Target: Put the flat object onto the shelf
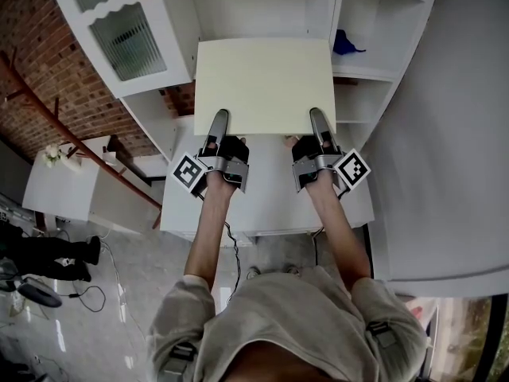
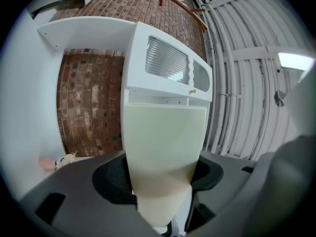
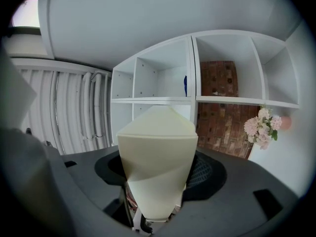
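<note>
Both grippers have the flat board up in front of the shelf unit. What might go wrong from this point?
1. The cream board is pinched only along its near edge by the left gripper and right gripper; its far end may sag or slip.
2. It looks about as wide as the middle bay, so a corner may catch the divider or the open glass door.

Cream board (image 1: 264, 86) before the shelf unit (image 1: 362, 75)
Square, thin and plain (pale, unbent), it is held aloft, roughly level, far edge toward the white open compartments.
</note>
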Demonstrator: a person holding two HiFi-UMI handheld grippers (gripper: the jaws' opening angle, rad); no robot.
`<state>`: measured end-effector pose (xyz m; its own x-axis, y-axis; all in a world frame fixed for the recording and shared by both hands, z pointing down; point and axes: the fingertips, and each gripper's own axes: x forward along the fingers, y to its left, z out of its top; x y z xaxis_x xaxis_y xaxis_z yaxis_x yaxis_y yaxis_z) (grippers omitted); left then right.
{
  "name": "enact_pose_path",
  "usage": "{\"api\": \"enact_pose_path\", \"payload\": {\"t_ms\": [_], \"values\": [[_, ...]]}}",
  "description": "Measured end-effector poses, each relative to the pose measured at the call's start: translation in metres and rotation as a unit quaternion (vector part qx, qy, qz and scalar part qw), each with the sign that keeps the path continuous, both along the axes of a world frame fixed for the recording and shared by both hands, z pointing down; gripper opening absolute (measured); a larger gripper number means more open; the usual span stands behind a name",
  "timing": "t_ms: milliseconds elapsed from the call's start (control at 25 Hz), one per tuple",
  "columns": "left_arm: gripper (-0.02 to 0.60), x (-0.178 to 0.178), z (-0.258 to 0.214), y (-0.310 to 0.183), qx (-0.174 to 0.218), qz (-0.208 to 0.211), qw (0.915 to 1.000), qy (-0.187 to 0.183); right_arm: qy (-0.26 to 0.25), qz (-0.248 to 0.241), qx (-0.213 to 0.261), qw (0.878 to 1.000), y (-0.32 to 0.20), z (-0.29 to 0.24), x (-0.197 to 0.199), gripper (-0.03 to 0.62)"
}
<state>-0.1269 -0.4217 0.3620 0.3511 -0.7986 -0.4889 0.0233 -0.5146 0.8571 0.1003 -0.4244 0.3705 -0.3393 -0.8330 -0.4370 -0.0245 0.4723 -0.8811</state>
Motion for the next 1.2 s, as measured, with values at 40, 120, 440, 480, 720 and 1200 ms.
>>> {"api": "enact_pose_path", "payload": {"t_ms": [40,120,440,480,720,1200], "values": [[0.285,-0.002,-0.001,-0.005,0.000,-0.001,1.0000,0.002,0.003,-0.001,0.000,1.000,-0.004,-0.002,-0.002,0.295],[0.284,-0.005,-0.005,-0.014,0.000,0.000,1.0000,0.006,0.007,-0.001,0.002,1.000,-0.013,-0.008,-0.005,0.295],[0.285,-0.010,-0.008,-0.052,-0.017,-0.001,0.9999,0.002,0.001,-0.007,-0.014,1.000,-0.051,-0.013,-0.010,0.295],[0.284,-0.011,-0.005,-0.055,-0.020,-0.002,0.9998,-0.004,0.000,-0.007,-0.015,1.000,-0.053,-0.013,-0.010,0.295],[0.282,-0.009,0.003,-0.072,-0.046,-0.006,0.9989,0.003,0.001,-0.001,-0.035,0.999,-0.071,-0.010,-0.008,0.295],[0.282,-0.011,0.020,-0.111,-0.100,-0.019,0.9948,0.003,-0.004,-0.005,-0.069,0.998,-0.111,0.004,-0.009,0.295]]}}
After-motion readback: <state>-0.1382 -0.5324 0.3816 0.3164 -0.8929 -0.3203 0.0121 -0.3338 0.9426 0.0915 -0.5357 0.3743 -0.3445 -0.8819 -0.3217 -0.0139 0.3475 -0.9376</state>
